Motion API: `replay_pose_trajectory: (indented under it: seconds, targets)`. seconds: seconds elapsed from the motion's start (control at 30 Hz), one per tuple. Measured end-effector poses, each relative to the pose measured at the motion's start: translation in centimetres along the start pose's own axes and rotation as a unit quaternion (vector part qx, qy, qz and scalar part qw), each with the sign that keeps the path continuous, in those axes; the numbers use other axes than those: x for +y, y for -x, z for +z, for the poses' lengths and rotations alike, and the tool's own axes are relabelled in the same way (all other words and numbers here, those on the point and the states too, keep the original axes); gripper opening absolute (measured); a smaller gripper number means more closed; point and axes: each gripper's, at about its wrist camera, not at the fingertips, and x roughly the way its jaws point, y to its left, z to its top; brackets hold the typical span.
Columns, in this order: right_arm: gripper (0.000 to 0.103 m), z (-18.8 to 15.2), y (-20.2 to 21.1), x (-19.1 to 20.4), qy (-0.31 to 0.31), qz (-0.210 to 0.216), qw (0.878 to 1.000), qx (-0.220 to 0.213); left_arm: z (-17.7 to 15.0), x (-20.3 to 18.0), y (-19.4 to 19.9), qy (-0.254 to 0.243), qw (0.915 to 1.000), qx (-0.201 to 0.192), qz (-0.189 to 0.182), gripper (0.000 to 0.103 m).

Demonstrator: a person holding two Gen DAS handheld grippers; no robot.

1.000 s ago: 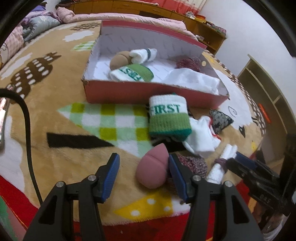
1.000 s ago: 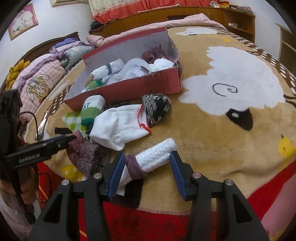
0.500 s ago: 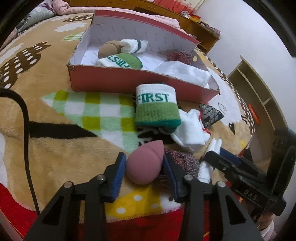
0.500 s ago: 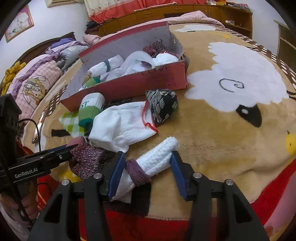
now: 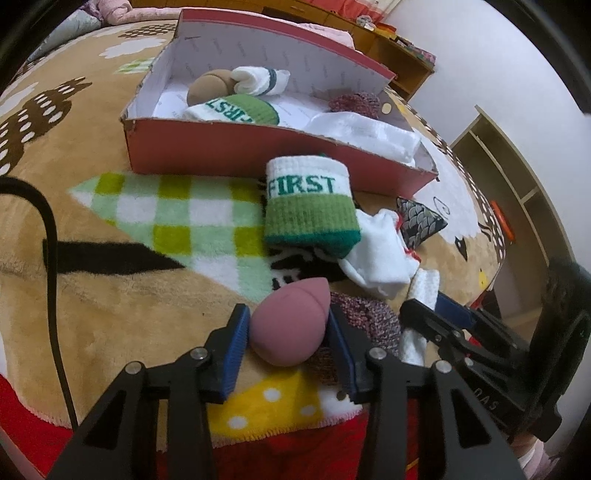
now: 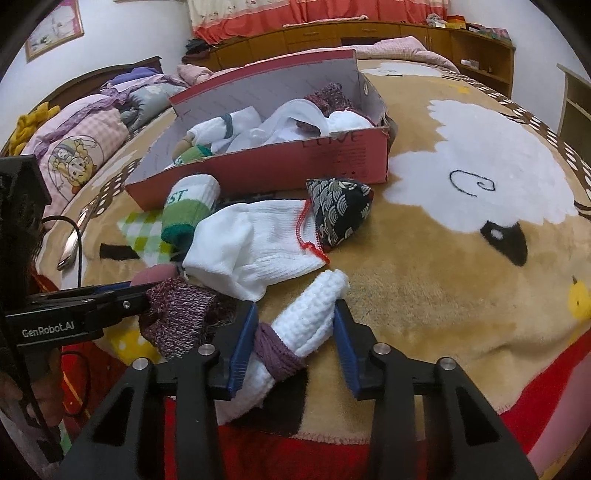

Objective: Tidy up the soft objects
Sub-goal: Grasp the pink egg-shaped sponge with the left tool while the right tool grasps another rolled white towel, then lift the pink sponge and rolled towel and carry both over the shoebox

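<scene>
My left gripper (image 5: 286,328) is shut on a pink egg-shaped sponge (image 5: 290,325), both blue pads pressed against its sides on the blanket. My right gripper (image 6: 293,338) is shut on a white rolled towel with a purple band (image 6: 295,332). A red shoebox (image 5: 229,147) behind holds a tan sponge, a rolled white sock, a green "FIRST" wristband and white cloth. A second green-and-white "FIRST" wristband (image 5: 310,206) lies in front of the box. A white sock (image 6: 255,243), a dark patterned pouch (image 6: 340,206) and a maroon knit piece (image 6: 177,317) lie between the grippers.
Everything sits on a tan cartoon blanket (image 6: 461,258) on a bed. A black cable (image 5: 51,258) runs along the left. Pillows and bedding (image 6: 77,147) lie at the far left, wooden cabinets (image 6: 369,33) behind, a shelf unit (image 5: 517,177) at the right.
My left gripper has closed in on the pink sponge, from wide open to gripping it. My right gripper has narrowed onto the white rolled towel. Both have moved slightly forward.
</scene>
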Motion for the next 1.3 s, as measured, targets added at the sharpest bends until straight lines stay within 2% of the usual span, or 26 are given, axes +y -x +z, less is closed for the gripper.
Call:
replay_pose_trajectory:
  seconds: [0.27, 0.33, 0.6, 0.7, 0.83, 1.03, 1.07, 1.1, 1.3]
  targets:
    - [0.032, -0.1, 0.5, -0.1, 0.006, 0.013, 1.000, -0.009, 0.0, 0.1, 0.3, 0.007, 0.9999, -0.007, -0.005, 0.040]
    - [0.021, 0.0, 0.8, 0.0, 0.010, 0.013, 1.000, -0.014, 0.1, 0.2, 0.6, 0.009, 0.9999, -0.010, -0.003, 0.040]
    - [0.023, -0.3, 0.8, 0.1, 0.013, 0.022, 1.000, 0.000, 0.3, 0.1, 1.7, 0.008, 0.9996, -0.026, 0.006, 0.040]
    - [0.034, -0.5, 0.9, -0.1, 0.001, 0.032, 0.999, 0.011, 0.3, 0.0, 1.9, 0.005, 0.9995, -0.030, 0.008, 0.040]
    - [0.040, -0.7, 0.8, -0.5, -0.014, 0.042, 0.999, 0.026, 0.3, -0.1, 2.3, 0.003, 0.9993, -0.036, 0.008, 0.040]
    - [0.040, -0.9, 0.6, -0.1, -0.006, 0.049, 0.998, 0.034, 0.2, 0.0, 2.5, 0.004, 0.9992, -0.039, 0.008, 0.040]
    - [0.037, -0.9, 0.7, 0.1, 0.003, 0.046, 0.998, 0.031, 0.2, 0.0, 2.6, 0.004, 0.9992, -0.040, 0.008, 0.040]
    - [0.026, -1.0, 0.8, 0.5, 0.013, 0.044, 0.999, 0.026, 0.2, 0.0, 2.7, 0.003, 0.9991, -0.041, 0.009, 0.040]
    - [0.019, -0.8, 1.6, 1.5, 0.033, 0.048, 0.998, 0.008, 0.2, -0.3, 3.1, -0.001, 0.9987, -0.048, 0.015, 0.040]
